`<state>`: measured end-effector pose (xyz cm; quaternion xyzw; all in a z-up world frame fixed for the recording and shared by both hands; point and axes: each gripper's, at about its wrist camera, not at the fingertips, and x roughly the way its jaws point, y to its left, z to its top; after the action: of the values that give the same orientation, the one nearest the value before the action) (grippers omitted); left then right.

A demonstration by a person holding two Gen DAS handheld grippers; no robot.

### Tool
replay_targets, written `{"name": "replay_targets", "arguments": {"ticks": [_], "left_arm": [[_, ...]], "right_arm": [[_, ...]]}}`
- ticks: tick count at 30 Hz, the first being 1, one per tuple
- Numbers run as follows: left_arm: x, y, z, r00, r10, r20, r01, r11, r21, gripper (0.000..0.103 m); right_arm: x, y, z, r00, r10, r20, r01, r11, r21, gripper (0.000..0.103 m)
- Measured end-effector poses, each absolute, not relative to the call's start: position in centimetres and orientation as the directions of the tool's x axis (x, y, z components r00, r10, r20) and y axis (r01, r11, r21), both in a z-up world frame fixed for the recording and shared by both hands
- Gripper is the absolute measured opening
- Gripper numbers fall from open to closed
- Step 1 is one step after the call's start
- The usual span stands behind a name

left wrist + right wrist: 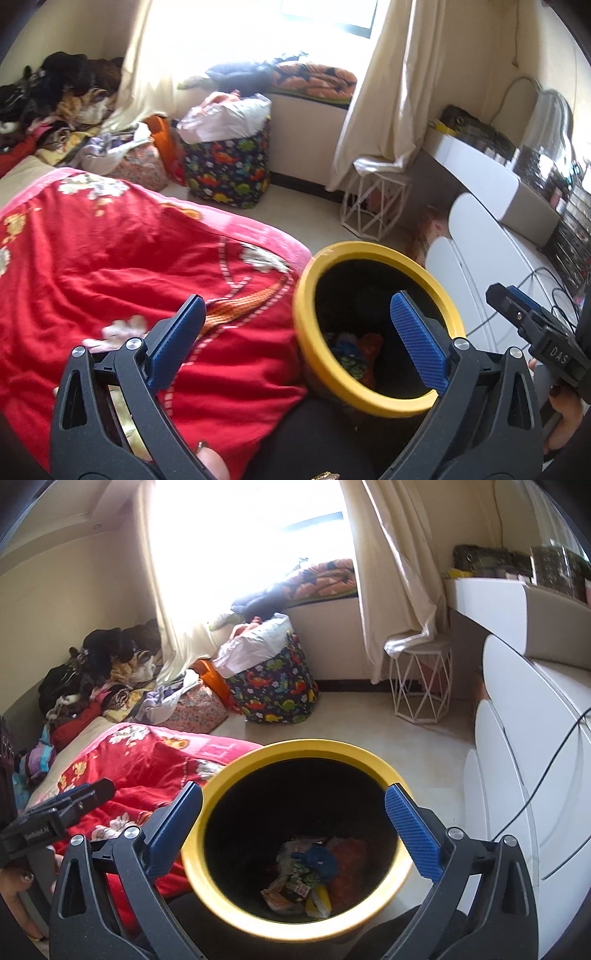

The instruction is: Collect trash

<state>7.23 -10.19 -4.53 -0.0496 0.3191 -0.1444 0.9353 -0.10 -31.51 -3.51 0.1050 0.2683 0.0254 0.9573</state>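
A round bin with a yellow rim (373,400) (295,747) and a black inside stands beside the bed. Crumpled wrappers and other trash (310,878) (354,350) lie at its bottom. My left gripper (301,339) hangs open over the bin's left rim and the red blanket, nothing between its blue pads. My right gripper (293,825) is open directly above the bin mouth, also with nothing in it. The right gripper's body (535,325) shows at the right edge of the left wrist view, and the left gripper's body (55,812) at the left edge of the right wrist view.
A red floral blanket (110,266) covers the bed on the left. A dinosaur-print basket (273,686) with a plastic bag, a clothes pile (92,679) and a white wire stool (421,679) stand by the window. White drawers (535,775) with cables line the right.
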Motion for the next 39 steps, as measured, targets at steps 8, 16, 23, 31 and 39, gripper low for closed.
{"name": "replay_targets", "arguments": {"ticks": [8, 16, 23, 31, 39], "left_arm": [[3.5, -6.1, -3.4, 0.834, -0.202, -0.513, 0.148, 0.978, -0.145, 0.092], [0.6, -4.9, -3.4, 0.868, -0.159, -0.470, 0.115, 0.986, -0.122, 0.092], [0.3, -5.2, -3.6, 0.882, -0.143, -0.449, 0.106, 0.988, -0.109, 0.092], [0.2, -5.2, -3.7, 0.881, -0.146, -0.451, 0.102, 0.987, -0.120, 0.092], [0.2, -5.0, -3.7, 0.882, -0.148, -0.448, 0.101, 0.987, -0.127, 0.092]], "right_arm": [[-2.8, -27.9, -2.7, 0.925, 0.083, -0.370, -0.024, 0.987, 0.160, 0.097], [-5.2, -25.3, -3.1, 0.962, 0.078, -0.263, -0.054, 0.994, 0.098, 0.097], [-5.9, -24.6, -3.4, 0.969, 0.062, -0.238, -0.050, 0.997, 0.056, 0.097], [-5.8, -24.8, -3.6, 0.969, 0.037, -0.246, -0.024, 0.998, 0.058, 0.097], [-5.8, -24.9, -3.8, 0.968, 0.032, -0.249, -0.018, 0.998, 0.058, 0.097]]}}
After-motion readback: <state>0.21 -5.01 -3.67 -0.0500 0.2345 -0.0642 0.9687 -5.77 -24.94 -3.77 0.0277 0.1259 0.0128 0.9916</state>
